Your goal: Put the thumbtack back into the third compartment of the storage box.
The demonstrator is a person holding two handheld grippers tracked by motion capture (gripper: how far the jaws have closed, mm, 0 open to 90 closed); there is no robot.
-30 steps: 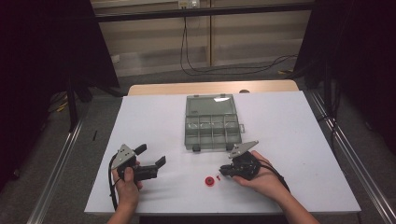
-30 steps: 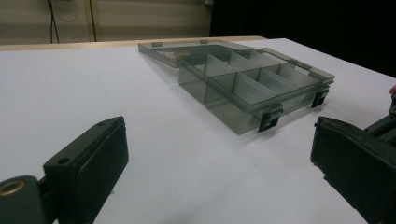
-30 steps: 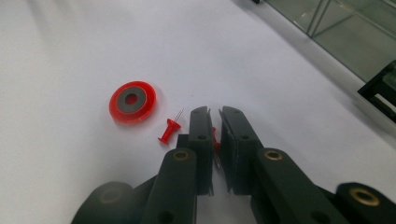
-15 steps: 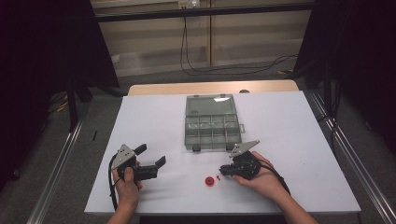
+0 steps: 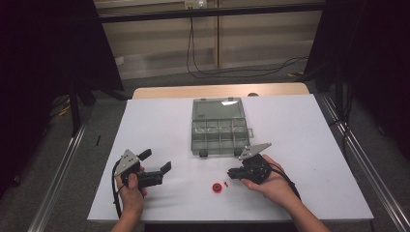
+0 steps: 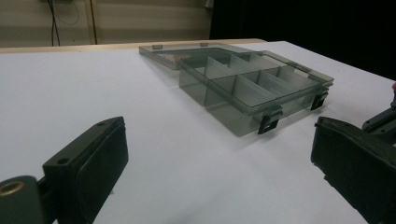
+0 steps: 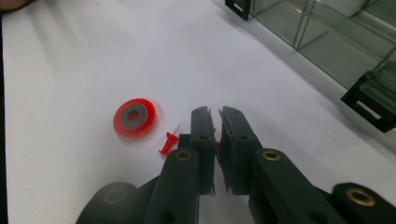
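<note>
White table [image 5: 309,130], grey floor [image 5: 159,79], black curtains [image 5: 43,58], pale back wall [image 5: 251,34]

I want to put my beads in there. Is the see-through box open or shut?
Open. The box has its lid folded back flat on the table, and its compartments look empty.

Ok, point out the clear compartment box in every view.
High view: compartment box at mid-table, lid open towards the far side.
Left gripper view: box right of centre, upper half.
Right gripper view: box in the top right corner.
Shared landmark: its black latches.
</note>
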